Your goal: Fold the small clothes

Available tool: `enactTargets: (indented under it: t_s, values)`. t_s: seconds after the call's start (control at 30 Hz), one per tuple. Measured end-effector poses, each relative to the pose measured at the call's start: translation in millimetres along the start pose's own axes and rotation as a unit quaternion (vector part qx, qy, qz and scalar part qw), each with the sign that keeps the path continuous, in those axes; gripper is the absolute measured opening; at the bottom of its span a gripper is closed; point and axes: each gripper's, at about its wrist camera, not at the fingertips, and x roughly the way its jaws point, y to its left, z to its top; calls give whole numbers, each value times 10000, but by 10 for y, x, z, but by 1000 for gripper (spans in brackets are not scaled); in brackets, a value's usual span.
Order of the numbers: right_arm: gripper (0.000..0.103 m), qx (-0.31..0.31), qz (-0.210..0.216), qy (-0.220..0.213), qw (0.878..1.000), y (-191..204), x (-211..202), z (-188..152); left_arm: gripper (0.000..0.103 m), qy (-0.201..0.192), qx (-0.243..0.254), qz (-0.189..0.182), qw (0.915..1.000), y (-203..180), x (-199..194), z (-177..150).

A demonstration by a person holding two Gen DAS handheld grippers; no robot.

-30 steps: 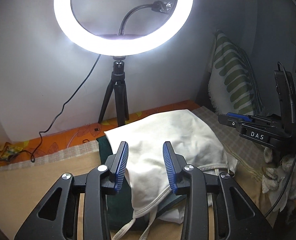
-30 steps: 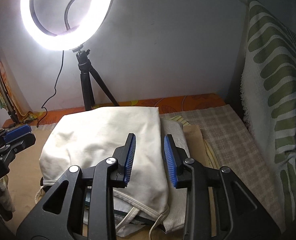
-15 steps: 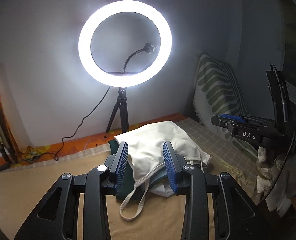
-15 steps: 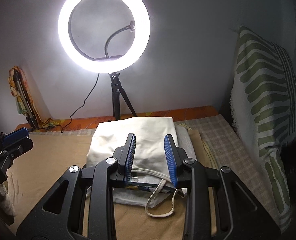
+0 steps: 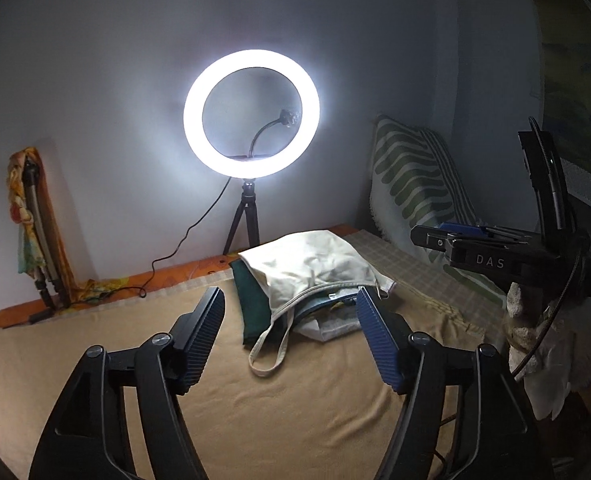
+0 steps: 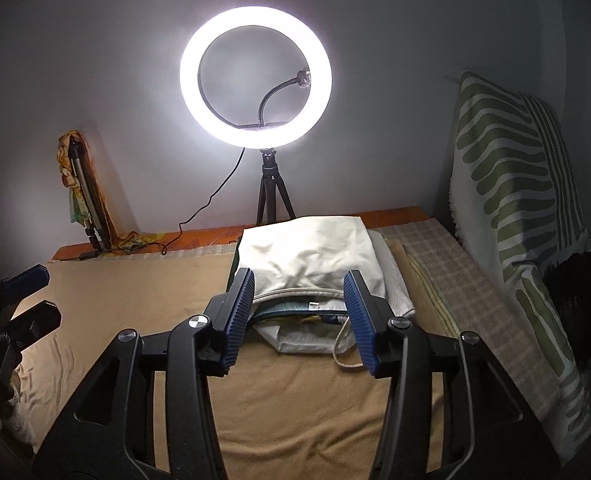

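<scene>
A cream folded garment (image 5: 311,264) with loose straps lies on top of a small stack of folded clothes, among them a dark green one (image 5: 253,300), on the tan blanket (image 5: 275,408). It also shows in the right wrist view (image 6: 311,256). My left gripper (image 5: 291,330) is open and empty, held back from the stack. My right gripper (image 6: 299,312) is open and empty, just short of the stack's near edge. The right gripper shows from the side in the left wrist view (image 5: 475,248). The left gripper shows at the left edge of the right wrist view (image 6: 23,300).
A lit ring light on a tripod (image 5: 251,116) stands at the wall behind the stack, its cable trailing left. A green-striped pillow (image 6: 511,184) leans at the right. A folded tripod wrapped in cloth (image 5: 35,220) leans at the left. A checked mat (image 6: 435,248) lies beside the stack.
Both grippers have pulled back and up from the stack. Both have opened wide from a narrow gap. The cream garment stays on the stack.
</scene>
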Motion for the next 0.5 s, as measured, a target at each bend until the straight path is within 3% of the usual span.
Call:
enactTargets:
  t_s: [0.23,0.5]
  values:
    - [63,72,-105,-80,9999,150,-241,-337,78,-17,46,74,10000,-23,-252,-215]
    - [82,178,-218,-194,9994,300,-316,-651,85,-109,58,386,9992,-2,-402,-421]
